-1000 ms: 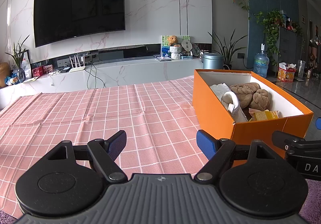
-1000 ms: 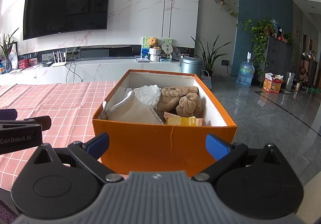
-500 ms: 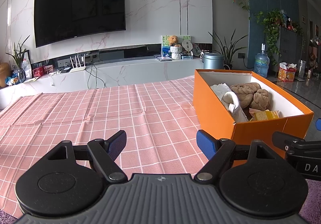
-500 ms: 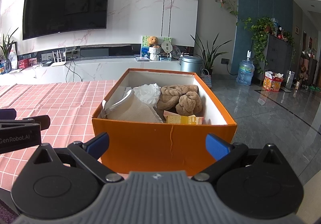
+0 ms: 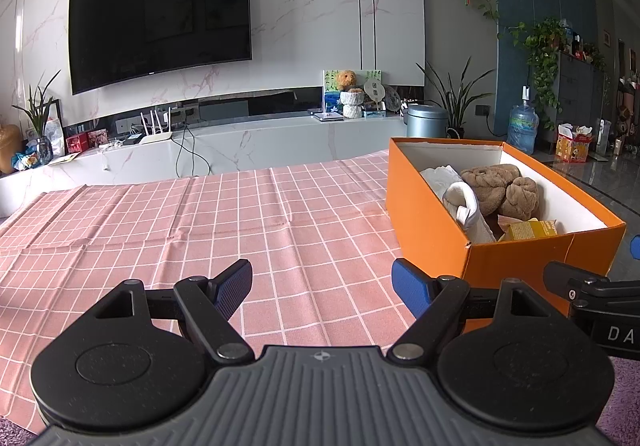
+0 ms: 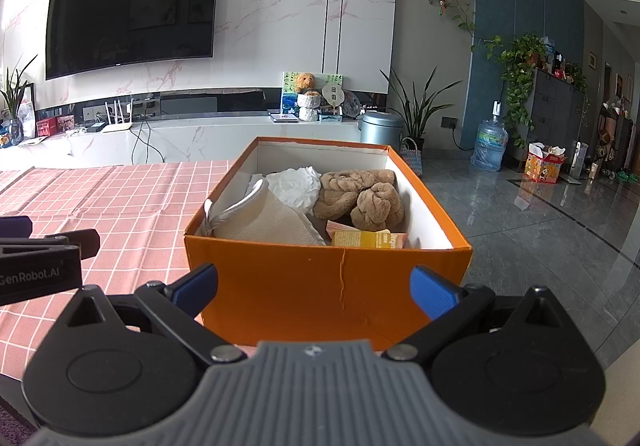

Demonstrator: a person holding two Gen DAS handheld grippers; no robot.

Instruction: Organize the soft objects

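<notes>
An orange box [image 6: 328, 282] sits at the right edge of a table draped in a pink checked cloth [image 5: 200, 226], holding a brown plush toy [image 6: 360, 198], a white crumpled cloth [image 6: 296, 186], a cream folded cloth [image 6: 268, 222] and a yellow packet [image 6: 372, 240]. The left gripper [image 5: 322, 282] hovers over the bare cloth, fingers spread and empty. The right gripper [image 6: 314, 286] faces the box's near wall, likewise spread wide, grasping nothing
</notes>
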